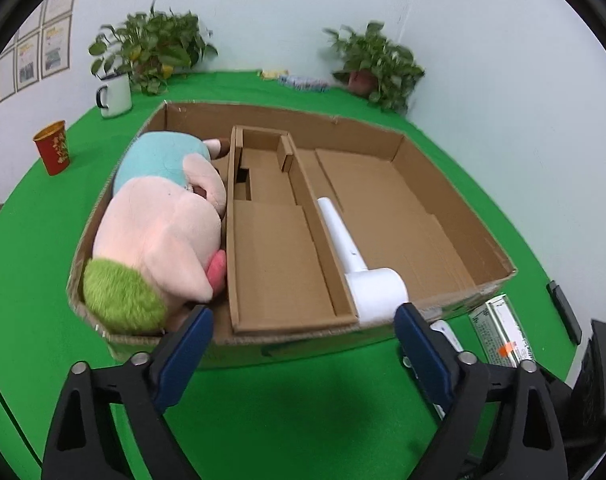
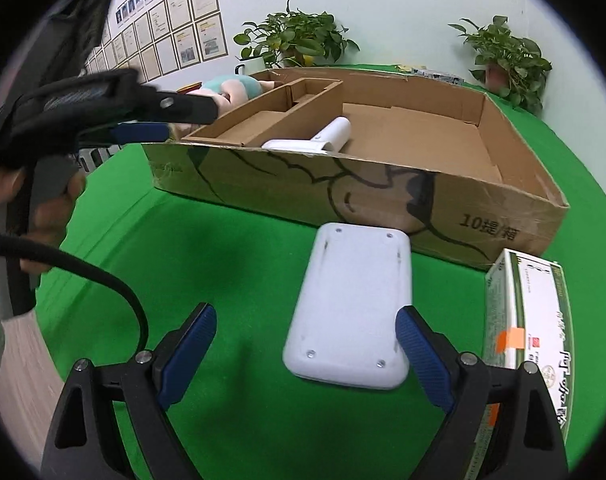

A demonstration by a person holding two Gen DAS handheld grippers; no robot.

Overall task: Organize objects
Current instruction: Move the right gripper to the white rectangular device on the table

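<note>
A shallow cardboard box with an inner divider tray lies on the green table. A pink and blue plush toy fills its left compartment. A white handheld device lies in its middle. My left gripper is open and empty, just in front of the box's near wall. In the right wrist view the box is ahead, and a flat white plastic device lies on the table in front of it. My right gripper is open, its right finger beside the device.
A white and green carton lies right of the flat device; it also shows in the left wrist view. A red cup, a white mug and two potted plants stand at the table's far side.
</note>
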